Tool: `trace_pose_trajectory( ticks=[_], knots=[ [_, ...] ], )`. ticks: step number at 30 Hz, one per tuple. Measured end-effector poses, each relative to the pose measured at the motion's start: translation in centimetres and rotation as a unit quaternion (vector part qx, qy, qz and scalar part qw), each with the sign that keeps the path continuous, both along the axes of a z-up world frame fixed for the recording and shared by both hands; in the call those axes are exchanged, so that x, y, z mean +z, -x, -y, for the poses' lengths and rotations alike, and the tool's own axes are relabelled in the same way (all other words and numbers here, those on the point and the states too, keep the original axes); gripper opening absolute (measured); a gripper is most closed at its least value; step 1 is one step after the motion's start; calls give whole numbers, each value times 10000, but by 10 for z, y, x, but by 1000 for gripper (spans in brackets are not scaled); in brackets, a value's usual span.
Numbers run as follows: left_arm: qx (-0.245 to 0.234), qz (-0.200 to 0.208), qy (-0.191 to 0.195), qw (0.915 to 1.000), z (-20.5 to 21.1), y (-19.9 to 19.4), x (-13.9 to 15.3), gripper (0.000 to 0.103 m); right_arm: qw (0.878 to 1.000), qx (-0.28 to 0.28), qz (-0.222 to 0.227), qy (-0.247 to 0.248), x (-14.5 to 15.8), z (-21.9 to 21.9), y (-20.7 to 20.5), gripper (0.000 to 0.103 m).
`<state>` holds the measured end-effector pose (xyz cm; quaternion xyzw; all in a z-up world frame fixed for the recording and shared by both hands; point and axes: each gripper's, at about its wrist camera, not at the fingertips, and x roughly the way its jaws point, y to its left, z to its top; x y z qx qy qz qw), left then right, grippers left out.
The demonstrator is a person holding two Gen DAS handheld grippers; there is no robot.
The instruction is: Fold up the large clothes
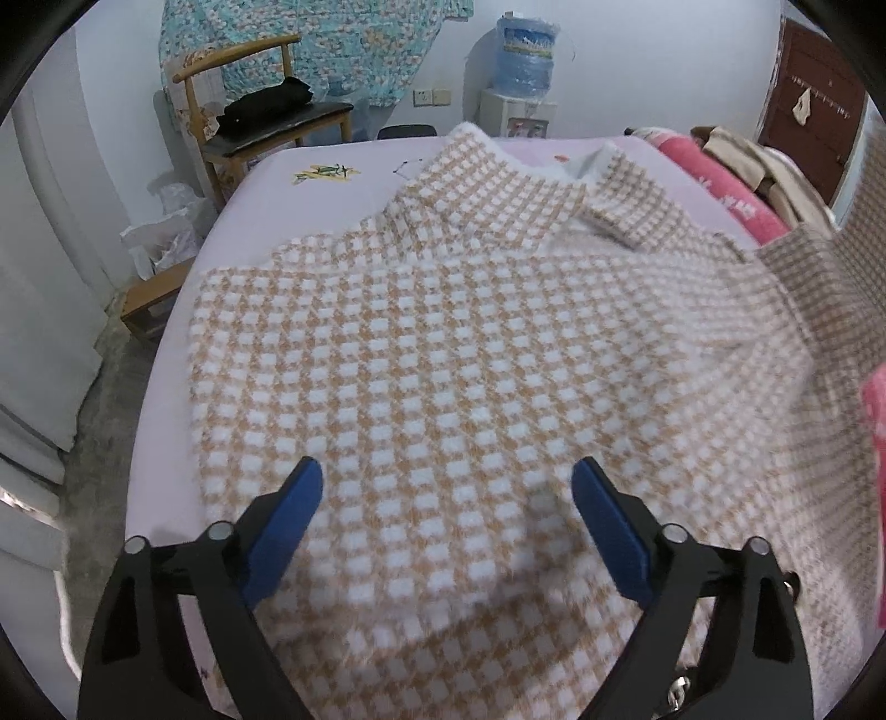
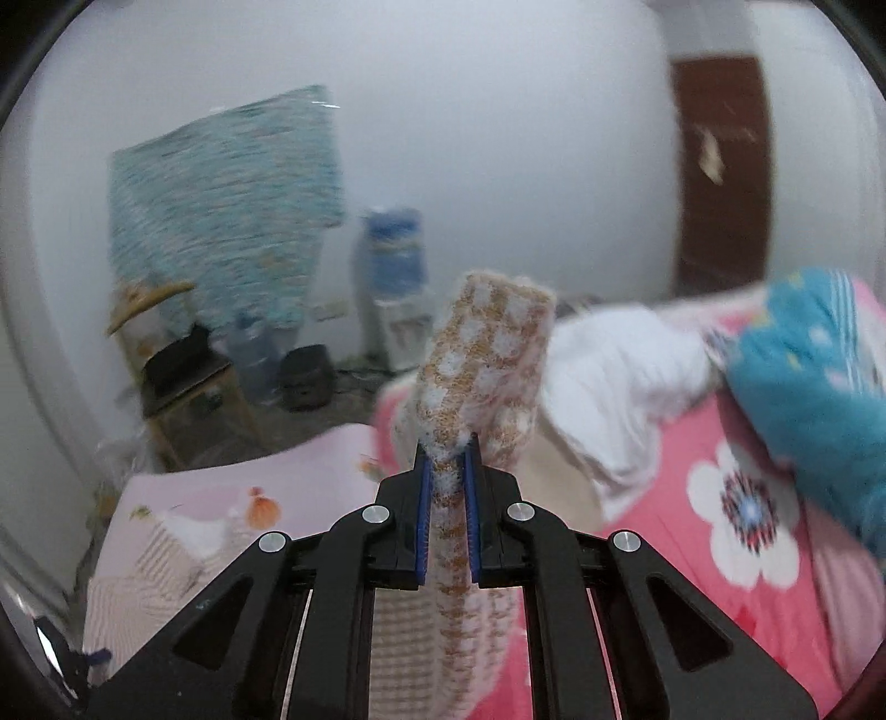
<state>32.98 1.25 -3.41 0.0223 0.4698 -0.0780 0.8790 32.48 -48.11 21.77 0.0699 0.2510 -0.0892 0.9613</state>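
One large fuzzy sweater (image 1: 443, 343), tan-and-white checked, lies spread across the bed (image 1: 266, 183), collar end toward the far edge, body mostly flat with a soft wrinkle near the bottom. Its right side is lifted off the bed and blurred in the left wrist view. One sleeve cuff (image 2: 487, 354) stands up between the blue pads of the right hand-held gripper (image 2: 447, 459), pinched tight, with more checked fabric trailing down below the jaws. Left hand-held gripper (image 1: 447, 476) hovers over the sweater's lower body, jaws spread wide, nothing between them; whether the tips touch the fabric I cannot tell.

Surroundings: pale pink sheet with small printed figures. Pink flowered quilt (image 2: 720, 498), white cloth (image 2: 620, 360) and blue blanket (image 2: 819, 387) heaped along the bed's right side, close beside the raised sleeve. Wooden chair (image 1: 266, 111) with a black item on it, water dispenser (image 1: 520, 83) and a teal patterned cloth (image 1: 310, 39) against the far wall. Dark brown door (image 1: 808, 111) at right.
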Motion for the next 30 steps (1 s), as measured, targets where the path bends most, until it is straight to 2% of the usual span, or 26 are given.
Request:
trace_pose_trajectory(
  ticks=[6, 9, 12, 13, 15, 16, 17, 19, 21, 23, 25, 29, 30],
  knots=[
    [-75, -103, 517, 9986, -27, 25, 10, 56, 9959, 832, 148, 335, 25, -109, -6, 9],
    [-115, -66, 741, 9972, -45, 40, 18, 47, 9906, 1293, 142, 433, 24, -162, -10, 9],
    [-121, -14, 897, 9959, -60, 52, 25, 46, 9804, 1916, -23, 459, 9, -222, -15, 9],
    [-116, -3, 928, 9956, -64, 55, 27, 46, 9774, 2060, -111, 459, 4, -235, -18, 13],
    [-89, 29, 1022, 9947, -77, 62, 32, 46, 9635, 2620, -446, 333, -18, -277, -22, 21],
    [-84, 31, 1064, 9943, -81, 65, 34, 46, 9560, 2859, -609, 264, -26, -288, -23, 43],
    [-77, 29, 1143, 9934, -87, 68, 36, 45, 9434, 3204, -844, 160, -39, -304, -25, 63],
    [-85, 20, 1278, 9918, -95, 72, 39, 45, 9207, 3750, -1079, -77, -59, -326, -19, 71],
    [-99, 16, 1424, 9898, -102, 75, 42, 45, 9086, 3979, -1252, -210, -69, -331, -16, 71],
    [-145, 40, 1548, 9878, -106, 74, 43, 45, 9057, 4003, -1341, -394, -74, -321, -17, 73],
    [-205, 73, 1656, 9860, -107, 73, 46, 45, 9115, 3847, -1358, -515, -76, -298, -24, 76],
    [-198, 96, 1888, 9818, -105, 58, 48, 46, 9386, 3079, -1440, -594, -90, -227, -41, 76],
    [-185, 100, 1944, 9807, -102, 51, 49, 51, 9441, 2892, -1467, -597, -94, -209, -40, 76]
  ],
)
